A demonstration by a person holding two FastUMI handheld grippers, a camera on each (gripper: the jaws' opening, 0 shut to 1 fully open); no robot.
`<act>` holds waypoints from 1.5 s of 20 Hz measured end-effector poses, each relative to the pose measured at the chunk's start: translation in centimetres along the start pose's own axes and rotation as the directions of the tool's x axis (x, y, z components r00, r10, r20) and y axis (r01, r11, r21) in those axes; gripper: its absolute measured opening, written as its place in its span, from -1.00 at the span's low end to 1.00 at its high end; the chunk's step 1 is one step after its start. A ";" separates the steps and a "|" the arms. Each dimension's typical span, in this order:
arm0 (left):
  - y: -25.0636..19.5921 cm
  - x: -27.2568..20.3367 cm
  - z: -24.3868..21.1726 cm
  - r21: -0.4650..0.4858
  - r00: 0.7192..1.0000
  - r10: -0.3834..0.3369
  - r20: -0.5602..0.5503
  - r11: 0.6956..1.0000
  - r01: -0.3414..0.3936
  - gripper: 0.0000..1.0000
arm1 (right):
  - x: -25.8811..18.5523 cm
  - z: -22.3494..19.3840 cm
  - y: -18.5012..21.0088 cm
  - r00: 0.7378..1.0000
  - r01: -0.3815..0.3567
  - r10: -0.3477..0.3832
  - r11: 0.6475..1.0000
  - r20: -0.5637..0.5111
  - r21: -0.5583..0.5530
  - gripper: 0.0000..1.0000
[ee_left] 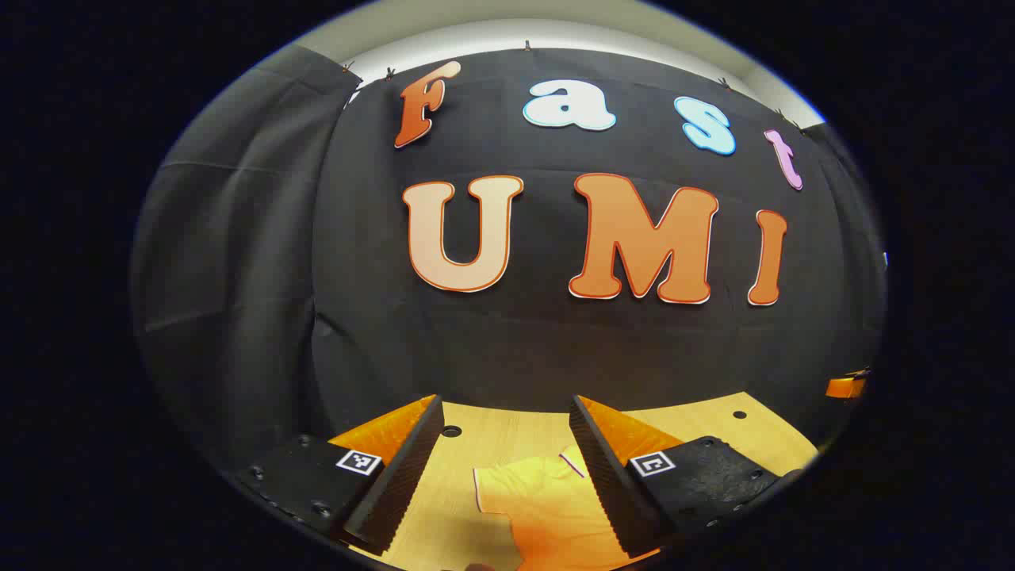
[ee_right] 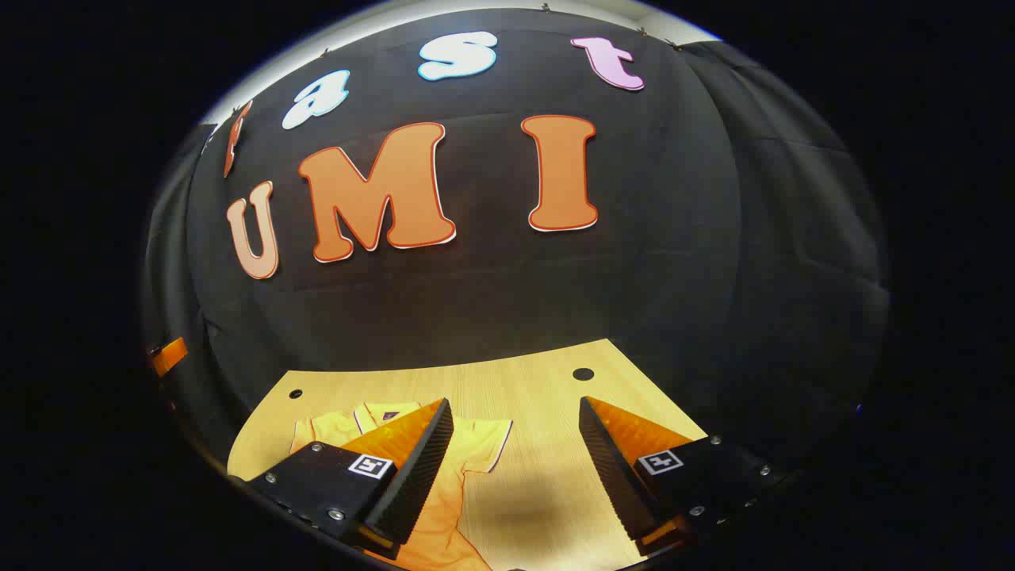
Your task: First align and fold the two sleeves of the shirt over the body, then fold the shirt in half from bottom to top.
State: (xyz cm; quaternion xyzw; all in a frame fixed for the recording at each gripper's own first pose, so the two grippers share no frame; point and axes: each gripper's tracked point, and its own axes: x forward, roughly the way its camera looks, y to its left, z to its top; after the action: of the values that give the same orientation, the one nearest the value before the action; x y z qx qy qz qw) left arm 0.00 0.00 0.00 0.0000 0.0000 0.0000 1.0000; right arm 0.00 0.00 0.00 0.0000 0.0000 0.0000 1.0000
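Observation:
A yellow-orange shirt (ee_left: 547, 507) with thin dark trim lies flat on the wooden table (ee_left: 507, 432). In the left gripper view its left sleeve (ee_left: 496, 488) spreads between the fingers of my left gripper (ee_left: 507, 476), which hovers above it, open and holding nothing. In the right gripper view the shirt (ee_right: 468, 444) lies at lower left, its collar (ee_right: 384, 412) toward the wall and its right sleeve (ee_right: 492, 444) pointing right. My right gripper (ee_right: 515, 468) is open over bare wood just right of that sleeve.
The black cloth wall stands close behind the table's far edge. Small dark holes (ee_right: 584, 373) dot the tabletop near the back. The other gripper's orange part shows at the far right edge (ee_left: 845, 386) and at the far left edge (ee_right: 169, 355).

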 end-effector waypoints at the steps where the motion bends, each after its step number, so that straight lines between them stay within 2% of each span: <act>1: 0.2 0.0 -0.4 0.001 1.000 -0.006 -0.014 1.000 0.006 0.95 | -0.1 -0.2 0.4 1.000 0.000 0.000 1.000 -0.007 0.000 0.93; 8: 1.8 -0.5 -1.9 -0.003 0.999 0.006 -0.034 1.000 -0.006 0.95 | 0.3 -0.1 2.4 1.000 -0.019 0.019 1.000 -0.024 -0.016 0.94; 20: 0.8 -0.2 -1.2 0.031 1.000 -0.006 -0.018 1.000 0.006 0.95 | 1.2 -0.7 1.2 0.998 0.003 -0.005 1.000 -0.065 -0.030 0.93; 26: 0.6 -0.3 -1.6 0.042 0.999 -0.023 -0.023 0.999 0.024 0.95 | 3.3 -1.6 1.4 0.986 0.020 -0.028 0.999 -0.163 -0.049 0.94; 30: 0.8 -0.2 -2.3 0.047 0.999 -0.030 -0.037 0.998 0.032 0.95 | 5.6 -1.7 3.0 0.971 -0.005 -0.002 1.000 -0.241 -0.027 0.93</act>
State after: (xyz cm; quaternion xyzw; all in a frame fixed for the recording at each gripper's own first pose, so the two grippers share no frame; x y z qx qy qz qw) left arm -0.24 0.79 -2.26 0.0240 0.0181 -0.0154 0.9994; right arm 5.63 2.96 -1.68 -0.0137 0.1214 0.0009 0.9925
